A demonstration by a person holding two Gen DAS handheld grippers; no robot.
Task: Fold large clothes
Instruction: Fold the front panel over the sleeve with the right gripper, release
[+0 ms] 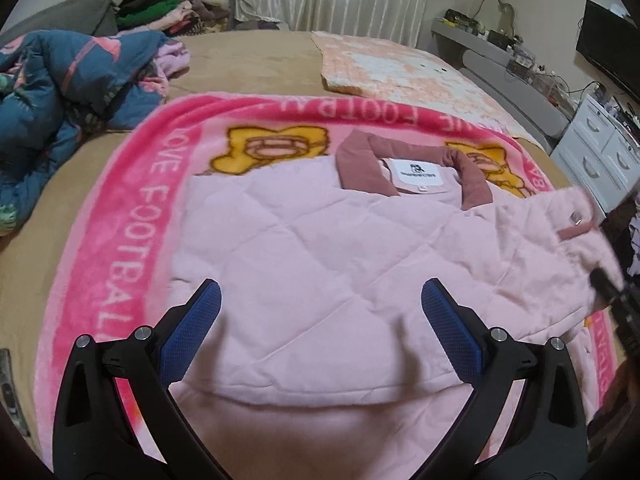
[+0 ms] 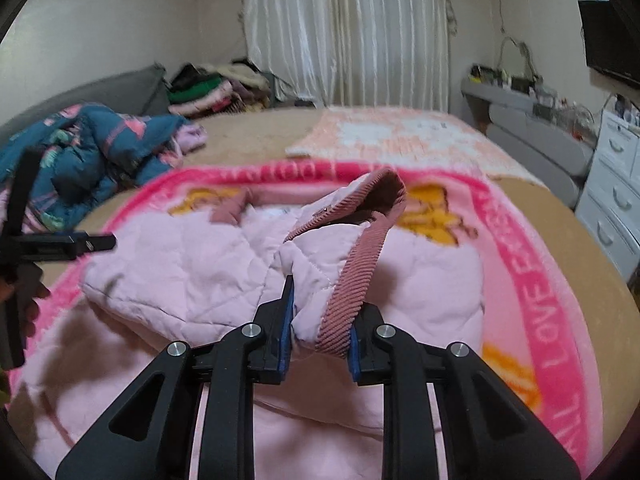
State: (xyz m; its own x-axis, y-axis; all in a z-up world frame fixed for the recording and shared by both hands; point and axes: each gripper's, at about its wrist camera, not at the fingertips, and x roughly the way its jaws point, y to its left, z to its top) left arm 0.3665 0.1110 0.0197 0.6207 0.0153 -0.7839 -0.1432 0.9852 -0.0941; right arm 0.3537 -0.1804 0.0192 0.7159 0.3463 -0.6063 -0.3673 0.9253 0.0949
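A pale pink quilted jacket point(image 1: 320, 248) with a dusty-rose corduroy collar point(image 1: 360, 164) lies on a pink printed blanket point(image 1: 120, 240) on the bed. My left gripper point(image 1: 320, 312) is open and empty above the jacket's body. My right gripper point(image 2: 320, 320) is shut on the jacket's sleeve cuff point(image 2: 340, 320), a corduroy-trimmed end, and holds it raised above the jacket point(image 2: 180, 272). The right gripper also shows at the right edge of the left wrist view point(image 1: 612, 300), with the sleeve point(image 1: 568, 232) lifted there.
A crumpled blue patterned quilt point(image 1: 52, 92) lies at the bed's left. A peach and white blanket point(image 1: 400, 68) lies farther back. A clothes pile point(image 1: 172, 8) sits at the far left. White drawers point(image 1: 600, 152) and a grey desk stand right of the bed.
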